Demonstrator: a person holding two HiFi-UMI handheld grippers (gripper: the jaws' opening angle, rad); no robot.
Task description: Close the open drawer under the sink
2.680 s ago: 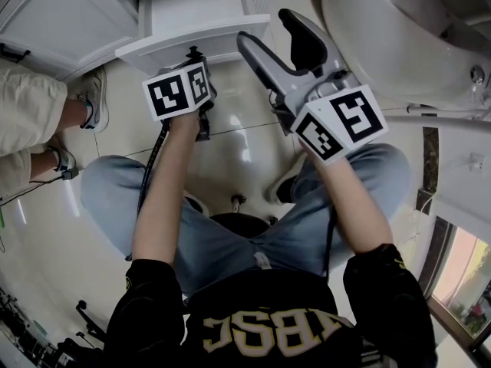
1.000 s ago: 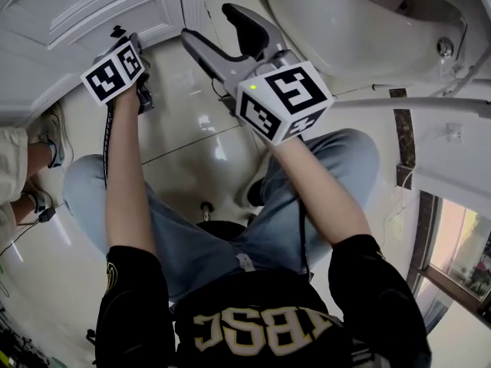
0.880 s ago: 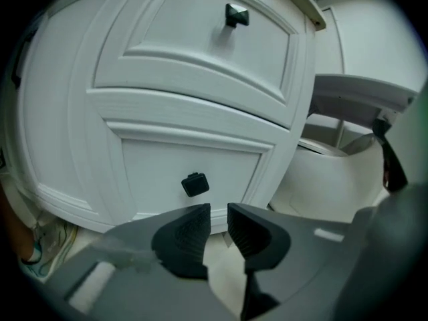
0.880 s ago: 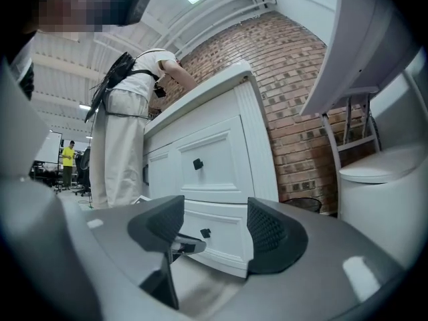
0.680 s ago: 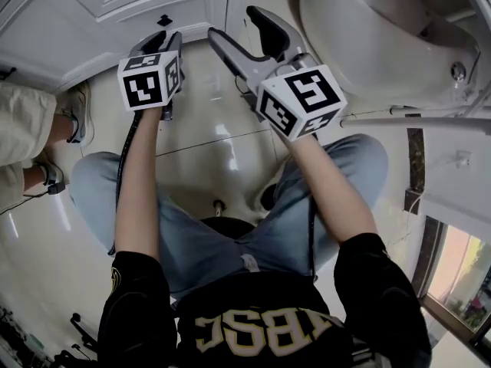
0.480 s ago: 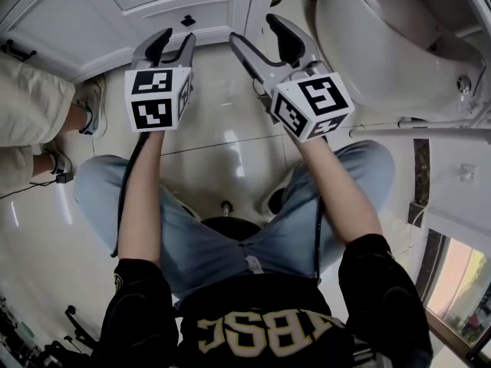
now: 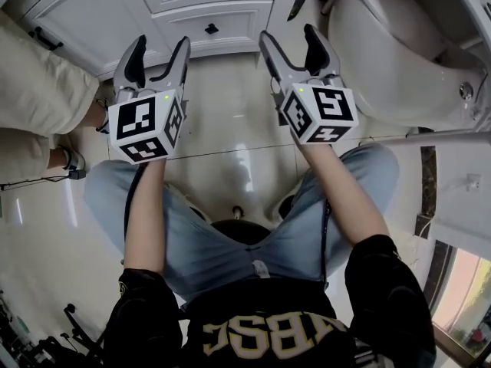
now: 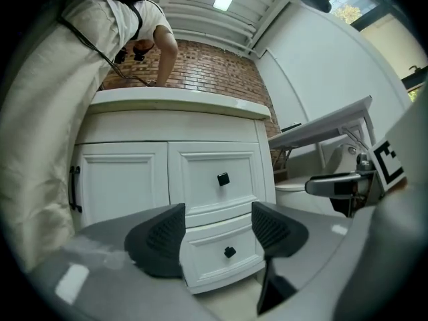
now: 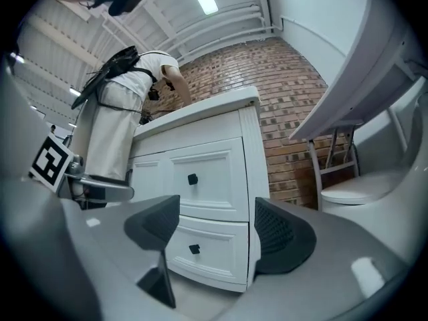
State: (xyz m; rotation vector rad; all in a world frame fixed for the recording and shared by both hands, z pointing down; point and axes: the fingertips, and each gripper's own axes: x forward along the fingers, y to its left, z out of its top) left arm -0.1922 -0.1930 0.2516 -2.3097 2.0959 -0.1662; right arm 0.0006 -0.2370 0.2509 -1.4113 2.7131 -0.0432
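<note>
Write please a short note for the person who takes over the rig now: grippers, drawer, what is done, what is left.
Left gripper: empty, jaws opening, clear of the cabinet.
Right gripper: open, empty, also clear of it.
Lower drawer: looks flush with the upper drawer; its knob is free.
Done: the drawer appears closed.
Left: nothing obvious; perhaps check that it is fully in.

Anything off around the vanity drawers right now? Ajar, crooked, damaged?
Nothing stands out. The upper drawer and lower drawer both sit shut and level in the white cabinet. The left gripper, its jaws opening, and the right gripper hang clear of them, both empty.
</note>
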